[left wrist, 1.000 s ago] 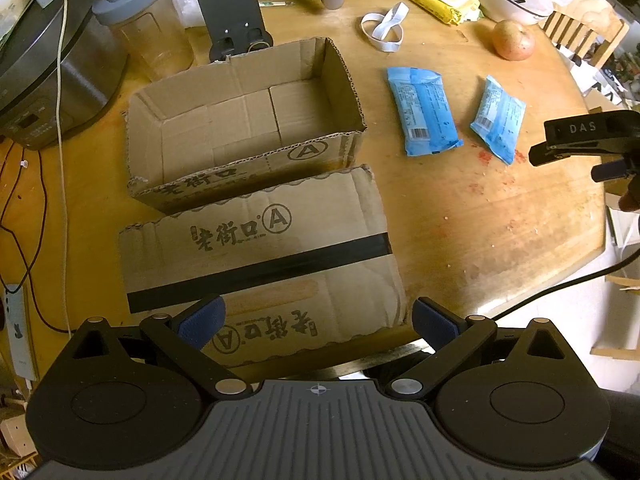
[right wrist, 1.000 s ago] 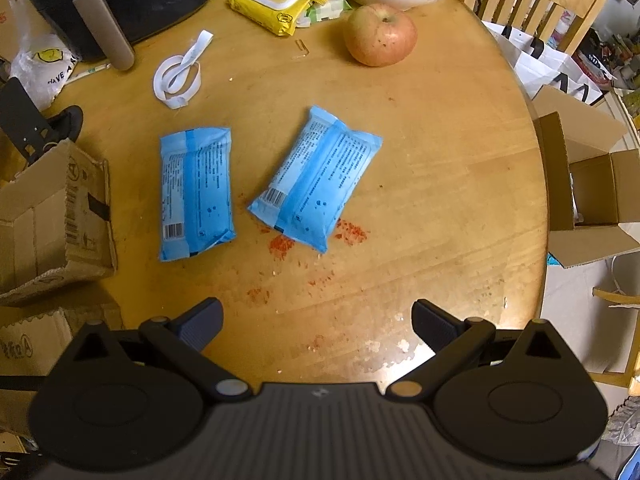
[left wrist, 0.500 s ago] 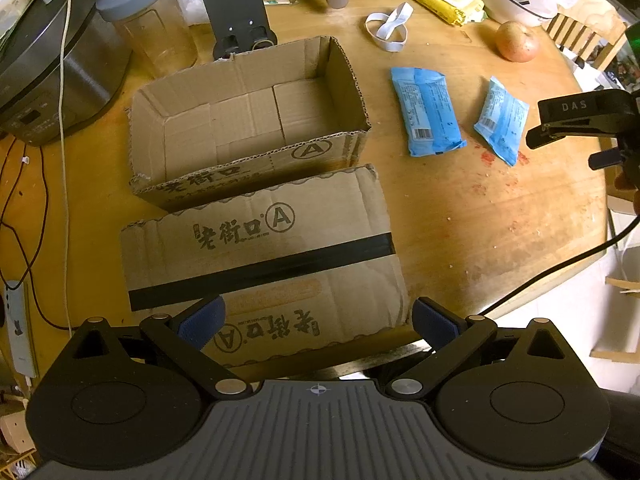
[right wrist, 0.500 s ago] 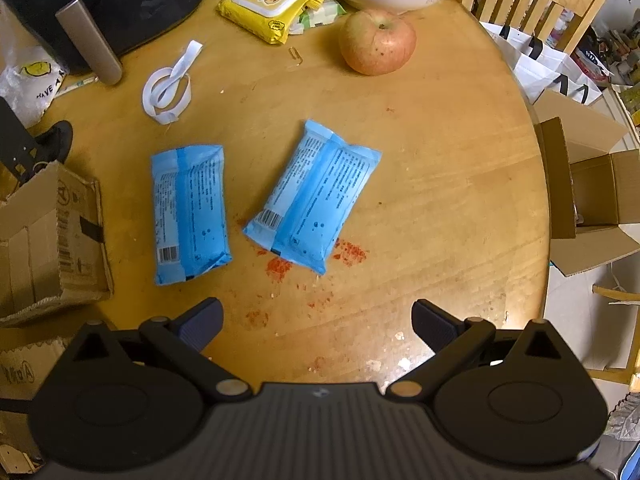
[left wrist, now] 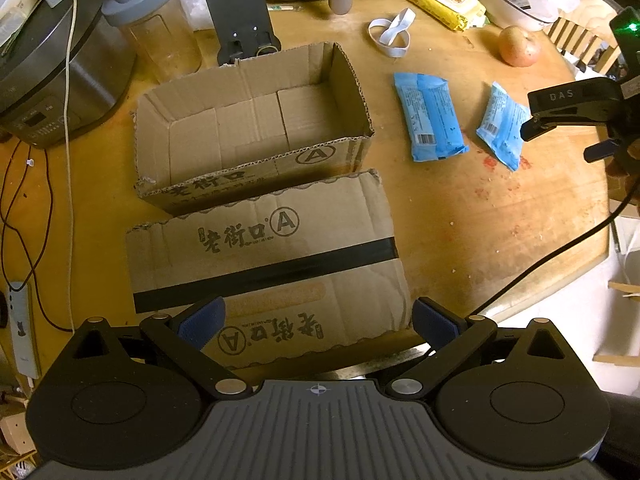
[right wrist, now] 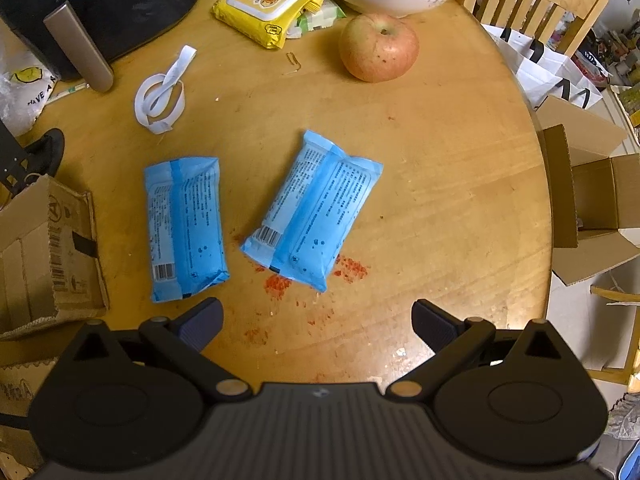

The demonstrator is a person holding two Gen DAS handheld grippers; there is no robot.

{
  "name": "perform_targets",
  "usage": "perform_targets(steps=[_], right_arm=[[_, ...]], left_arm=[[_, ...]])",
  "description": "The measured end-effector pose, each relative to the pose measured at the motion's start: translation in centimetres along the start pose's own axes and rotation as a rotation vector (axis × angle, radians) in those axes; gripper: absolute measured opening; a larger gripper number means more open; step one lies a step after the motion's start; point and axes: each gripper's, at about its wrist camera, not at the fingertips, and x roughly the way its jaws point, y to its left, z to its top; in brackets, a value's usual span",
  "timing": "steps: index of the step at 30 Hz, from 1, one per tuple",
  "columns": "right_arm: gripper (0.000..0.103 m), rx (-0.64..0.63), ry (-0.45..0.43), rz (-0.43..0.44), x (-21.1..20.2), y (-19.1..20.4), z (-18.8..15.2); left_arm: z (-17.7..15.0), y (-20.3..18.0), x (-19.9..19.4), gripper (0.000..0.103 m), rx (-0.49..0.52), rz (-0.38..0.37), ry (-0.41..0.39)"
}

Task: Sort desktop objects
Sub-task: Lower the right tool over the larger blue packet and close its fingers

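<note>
Two blue packets lie flat on the round wooden tabletop [right wrist: 460, 184], to the right of the cardboard box: the left packet [right wrist: 184, 226] [left wrist: 428, 116] and the right packet [right wrist: 314, 210] [left wrist: 502, 124], set near each other but apart, the right one angled. Both are soft, glossy plastic pillow packs with crimped ends, a paler centre band, dense small print too fine to read, and a barcode near the close end. Red crumbly specks dot the wood by the right packet. The box [left wrist: 252, 128] is open-topped corrugated card with ragged torn edges, printed with Chinese characters and a circled "A"; a flattened piece of the same card [left wrist: 264, 264], crossed by black tape, lies in front of it. The left tool [left wrist: 318, 322] hovers over that flat card, fingers spread wide and holding nothing. The right tool [right wrist: 316, 320] is likewise spread wide and empty, above the tabletop just short of the packets; its side reads "DAS". Farther back sit a smooth red-yellow apple [right wrist: 378, 48] and a yellow wet-wipes pack [right wrist: 266, 6].
</note>
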Motion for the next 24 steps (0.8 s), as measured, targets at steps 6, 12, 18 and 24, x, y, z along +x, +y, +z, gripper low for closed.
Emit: perform_targets(steps=[6, 12, 18, 24], right_arm=[[0.103, 0.01, 0.003, -0.003, 0.4, 0.0, 0.7], [0.103, 0.023, 0.006, -0.005, 0.8, -0.1, 1.6], [0.103, 0.036, 0.01, -0.008, 1.1, -0.3, 2.5], [0.103, 0.052, 0.012, -0.009, 1.6, -0.4, 3.2]], left_arm=[[-0.1, 0.0, -0.1, 0.103, 0.003, -0.002, -0.002], [-0.2, -0.1, -0.2, 0.103, 0.012, -0.005, -0.007], [-0.3, -0.1, -0.1, 0.103, 0.008, -0.001, -0.004], [-0.3, 0.0, -0.1, 0.103, 0.003, -0.004, -0.004]])
